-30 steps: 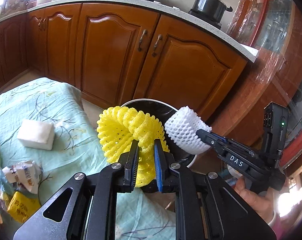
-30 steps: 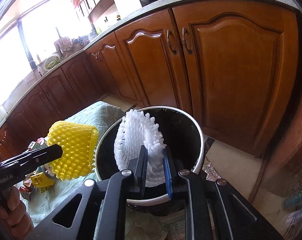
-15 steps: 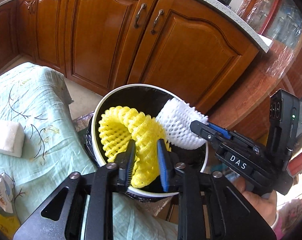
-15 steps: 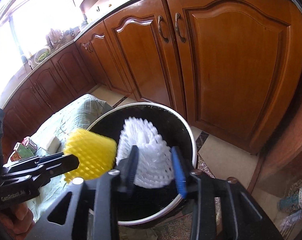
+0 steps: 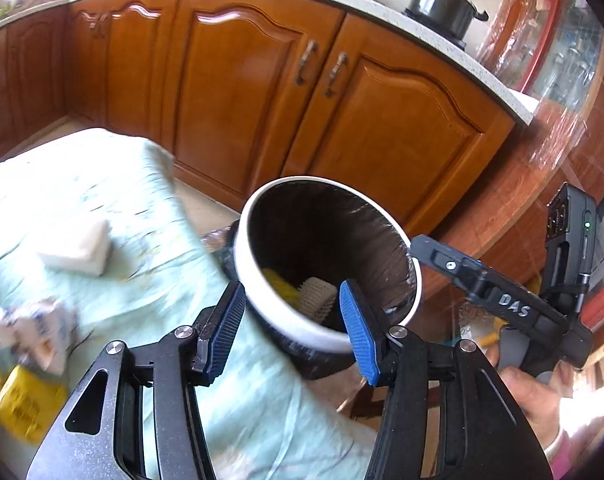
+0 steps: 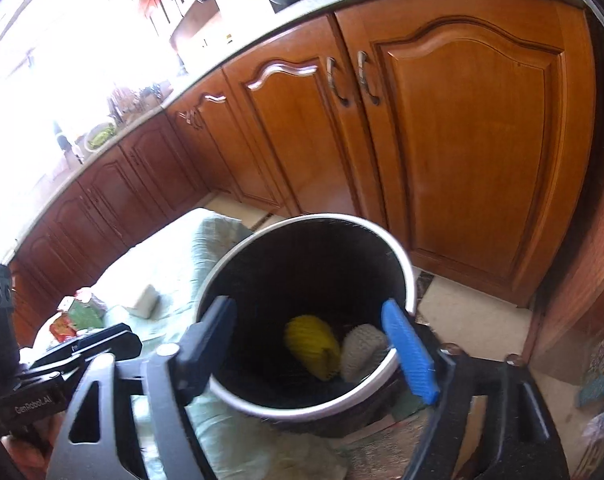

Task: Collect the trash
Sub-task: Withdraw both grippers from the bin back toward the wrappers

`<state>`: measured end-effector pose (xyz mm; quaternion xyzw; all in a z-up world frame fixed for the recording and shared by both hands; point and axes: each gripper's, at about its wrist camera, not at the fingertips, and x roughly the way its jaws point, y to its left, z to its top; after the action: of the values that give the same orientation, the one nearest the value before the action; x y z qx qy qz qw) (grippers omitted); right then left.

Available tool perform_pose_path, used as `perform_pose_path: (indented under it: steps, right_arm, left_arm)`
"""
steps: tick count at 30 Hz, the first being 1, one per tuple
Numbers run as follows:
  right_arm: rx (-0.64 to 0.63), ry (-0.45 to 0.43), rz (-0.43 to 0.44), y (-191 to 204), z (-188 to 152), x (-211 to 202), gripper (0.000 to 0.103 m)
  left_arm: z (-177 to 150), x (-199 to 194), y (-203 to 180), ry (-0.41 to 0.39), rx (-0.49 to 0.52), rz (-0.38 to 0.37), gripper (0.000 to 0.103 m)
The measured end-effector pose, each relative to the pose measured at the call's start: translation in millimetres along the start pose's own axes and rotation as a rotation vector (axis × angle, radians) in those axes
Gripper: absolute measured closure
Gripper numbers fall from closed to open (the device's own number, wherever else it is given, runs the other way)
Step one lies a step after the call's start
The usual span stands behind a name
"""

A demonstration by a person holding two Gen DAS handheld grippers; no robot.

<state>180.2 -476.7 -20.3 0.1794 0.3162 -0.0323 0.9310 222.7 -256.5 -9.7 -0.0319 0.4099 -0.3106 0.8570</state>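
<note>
A white-rimmed trash bin (image 5: 286, 318) (image 6: 302, 410) with a black liner stands on the floor beside the table. At its bottom lie a yellow foam fruit net (image 6: 311, 344) (image 5: 280, 282) and a white foam fruit net (image 6: 359, 350) (image 5: 317, 298), side by side. My left gripper (image 5: 292, 330) hovers over the bin's near rim, its jaws opening with nothing between them. My right gripper (image 6: 307, 356) hangs above the bin mouth, its jaws opening wide and holding nothing. In the left wrist view the right gripper's body (image 5: 501, 300) shows to the right of the bin, held by a hand (image 5: 533, 396).
A table under a pale green cloth (image 5: 102, 200) (image 6: 174, 264) sits left of the bin, bearing a white sponge block (image 5: 78, 248) (image 6: 146, 300), crumpled wrappers (image 5: 34, 332) (image 6: 76, 316) and a yellow packet (image 5: 24, 408). Brown wooden cabinets (image 5: 238, 92) (image 6: 453, 140) stand close behind the bin.
Both grippers opened and let go of their foam nets. The yellow and white nets dropped from above the rim to the bottom of the bin.
</note>
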Motion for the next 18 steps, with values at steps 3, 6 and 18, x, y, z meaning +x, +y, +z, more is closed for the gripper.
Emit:
perform_pose_path:
  steps: [3,6,18]
  right_arm:
    - [0.008,-0.009,0.037,14,-12,-7,0.012]
    - [0.016,-0.003,0.083,30,-24,-9,0.012]
    - [-0.096,0.054,0.219,105,-65,-16,0.012]
  left_arm:
    - [-17,-24,14,-0.033,-0.019,0.034,0.046]
    - [-31,-45,28,-0.056,-0.05,0.068,0.044]
    - [-83,-123,100,-0.1,-0.189,0.195,0.044]
